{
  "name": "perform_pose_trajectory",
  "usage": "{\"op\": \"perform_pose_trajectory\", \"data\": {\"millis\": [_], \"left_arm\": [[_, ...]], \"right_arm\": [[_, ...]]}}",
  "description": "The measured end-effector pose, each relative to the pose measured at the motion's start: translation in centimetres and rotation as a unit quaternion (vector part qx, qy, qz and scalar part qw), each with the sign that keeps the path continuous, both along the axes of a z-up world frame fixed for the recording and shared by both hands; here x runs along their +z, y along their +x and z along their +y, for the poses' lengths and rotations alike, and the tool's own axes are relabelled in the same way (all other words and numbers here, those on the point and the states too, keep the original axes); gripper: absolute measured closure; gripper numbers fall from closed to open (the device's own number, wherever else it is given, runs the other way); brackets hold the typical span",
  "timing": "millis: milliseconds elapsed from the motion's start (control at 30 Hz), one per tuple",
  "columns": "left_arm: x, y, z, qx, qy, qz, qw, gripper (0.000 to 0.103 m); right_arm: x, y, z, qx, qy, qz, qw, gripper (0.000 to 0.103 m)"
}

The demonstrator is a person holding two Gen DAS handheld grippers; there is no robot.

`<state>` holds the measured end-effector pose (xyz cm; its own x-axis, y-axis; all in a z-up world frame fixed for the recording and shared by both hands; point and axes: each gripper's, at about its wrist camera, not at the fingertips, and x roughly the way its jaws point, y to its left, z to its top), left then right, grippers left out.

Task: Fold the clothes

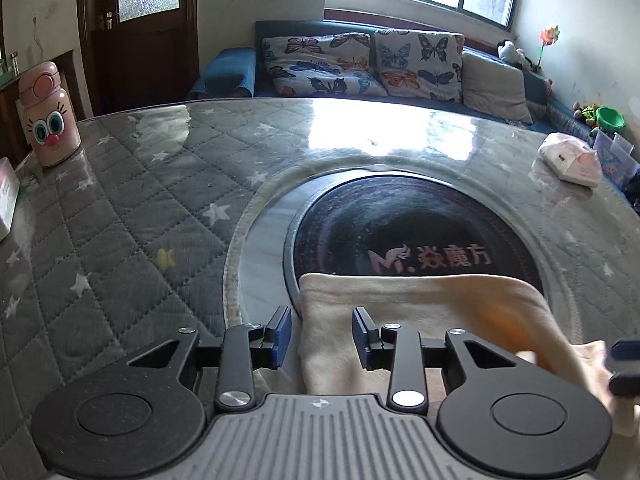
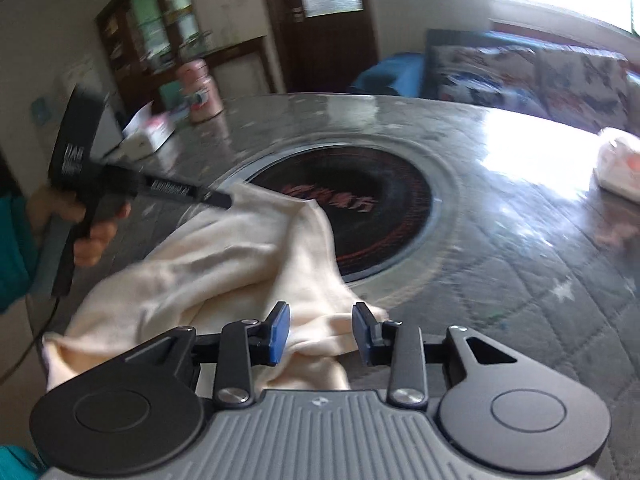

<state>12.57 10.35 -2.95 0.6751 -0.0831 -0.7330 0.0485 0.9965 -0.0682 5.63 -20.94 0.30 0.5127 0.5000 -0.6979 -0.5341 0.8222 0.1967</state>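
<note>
A cream cloth (image 1: 420, 304) lies crumpled near the front of the table, partly over a round black inset plate (image 1: 400, 232). In the left wrist view my left gripper (image 1: 321, 334) is open. The cloth's left edge lies between its blue pads (image 1: 280, 332) and neither pad presses on it. The right wrist view shows the same cloth (image 2: 224, 264) bunched into folds. My right gripper (image 2: 321, 332) is open over its near corner, pads apart from the fabric. A hand (image 2: 100, 236) holds the left gripper (image 2: 216, 200) at the cloth's far left edge.
The table (image 1: 140, 208) has a grey quilted star cover under glass. A pink cartoon bottle (image 1: 50, 116) stands far left, with a white box (image 2: 148, 132) near it. A tissue pack (image 1: 570, 158) lies far right. Behind the table is a sofa (image 1: 360, 64) with butterfly cushions.
</note>
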Motion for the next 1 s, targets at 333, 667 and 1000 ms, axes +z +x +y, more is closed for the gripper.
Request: {"op": "perform_pose_trajectory", "data": {"millis": [333,667,1000], "left_arm": [[-0.7,1.1,-0.3,-0.015,0.001,0.001,0.9999,0.068],[-0.3,1.0,-1.0,-0.036,0.011,-0.016,0.9992,0.096],[1.1,2.6,-1.7,-0.041,0.007,-0.036,0.9985,0.097]], "right_arm": [[-1.7,2.6,-2.4,-0.056,0.017,0.058,0.997,0.069],[-1.7,1.9,-0.9,-0.021,-0.010,0.046,0.999,0.090],[1.7,5.2,-2.0,-0.046,-0.115,-0.080,0.989,0.093]]}}
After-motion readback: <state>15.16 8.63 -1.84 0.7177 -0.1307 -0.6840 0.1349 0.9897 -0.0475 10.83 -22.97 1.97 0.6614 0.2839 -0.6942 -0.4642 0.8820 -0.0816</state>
